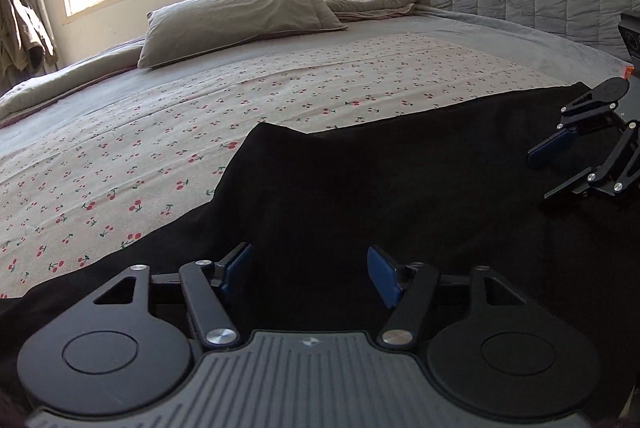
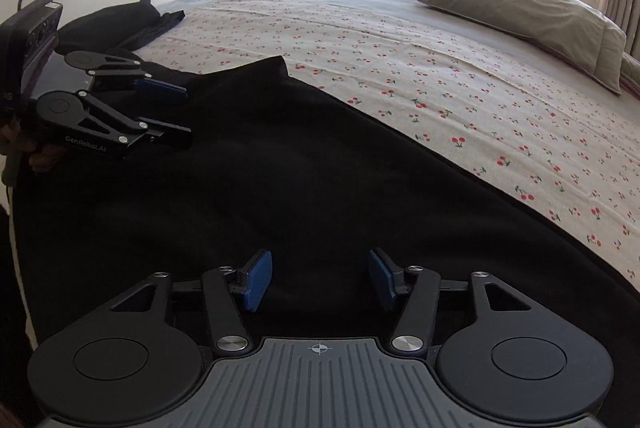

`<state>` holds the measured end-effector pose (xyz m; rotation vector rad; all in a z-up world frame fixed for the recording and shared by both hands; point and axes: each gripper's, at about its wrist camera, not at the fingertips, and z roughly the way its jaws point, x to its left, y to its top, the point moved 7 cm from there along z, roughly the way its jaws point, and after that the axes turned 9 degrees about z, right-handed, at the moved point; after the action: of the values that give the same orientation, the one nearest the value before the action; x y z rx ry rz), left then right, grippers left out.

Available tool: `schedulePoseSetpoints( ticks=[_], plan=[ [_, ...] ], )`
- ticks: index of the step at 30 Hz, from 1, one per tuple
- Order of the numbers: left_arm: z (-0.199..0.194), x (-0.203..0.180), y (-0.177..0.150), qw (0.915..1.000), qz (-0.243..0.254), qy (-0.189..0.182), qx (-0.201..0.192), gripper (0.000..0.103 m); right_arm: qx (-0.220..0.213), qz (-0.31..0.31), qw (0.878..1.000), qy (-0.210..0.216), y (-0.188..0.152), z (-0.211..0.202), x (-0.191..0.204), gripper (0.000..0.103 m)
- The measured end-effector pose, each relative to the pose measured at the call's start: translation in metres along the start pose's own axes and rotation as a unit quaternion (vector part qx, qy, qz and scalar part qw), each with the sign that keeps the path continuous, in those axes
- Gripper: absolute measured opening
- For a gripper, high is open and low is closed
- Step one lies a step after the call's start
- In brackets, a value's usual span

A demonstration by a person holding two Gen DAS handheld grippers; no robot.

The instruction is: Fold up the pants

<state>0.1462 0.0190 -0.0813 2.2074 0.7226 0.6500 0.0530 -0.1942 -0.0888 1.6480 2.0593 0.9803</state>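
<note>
Jaws parted, empty, on left gripper [image 1: 310, 274] and right gripper [image 2: 320, 278] — black pants [image 1: 380, 187] show no seams.

Bed [image 1: 540, 39]: cherry-print sheet [image 1: 200, 131], black pants [image 1: 360, 187] spread near edge, grey pillow [image 1: 236, 19], folded blanket [image 1: 376, 1].

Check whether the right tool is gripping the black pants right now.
Apart. In the right wrist view, the right tool has its blue pads spread wide over the black pants, with no fabric pinched between them.
</note>
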Motion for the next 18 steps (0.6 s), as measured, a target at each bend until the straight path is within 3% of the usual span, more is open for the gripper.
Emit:
schedulePoseSetpoints(
  ticks=[3,6,9,11,15,18],
  plan=[
    [-0.014,0.0,-0.013,0.9986,-0.008,-0.048,0.019,0.072,0.005,-0.027,0.999,0.02,-0.022,-0.025,-0.011,0.064],
    [-0.018,0.016,-0.005,0.9996,-0.02,-0.01,0.02,0.072,0.001,-0.002,1.0,0.008,-0.019,-0.039,-0.026,0.064],
    [-0.002,0.043,0.019,0.9979,-0.057,0.028,0.012,0.072,-0.029,0.015,0.999,-0.026,-0.001,-0.044,-0.045,0.064],
    [0.013,0.056,0.033,0.9958,-0.084,0.032,0.015,0.071,-0.041,0.04,0.998,-0.041,0.011,-0.044,-0.059,0.064],
    [0.055,0.076,0.048,0.9905,-0.131,0.01,0.039,0.059,-0.052,0.071,0.993,-0.079,0.026,-0.034,-0.086,0.064],
    [0.082,0.089,0.048,0.98,-0.19,-0.02,0.054,0.045,-0.044,0.085,0.99,-0.103,0.027,-0.027,-0.1,0.064]
  ],
)
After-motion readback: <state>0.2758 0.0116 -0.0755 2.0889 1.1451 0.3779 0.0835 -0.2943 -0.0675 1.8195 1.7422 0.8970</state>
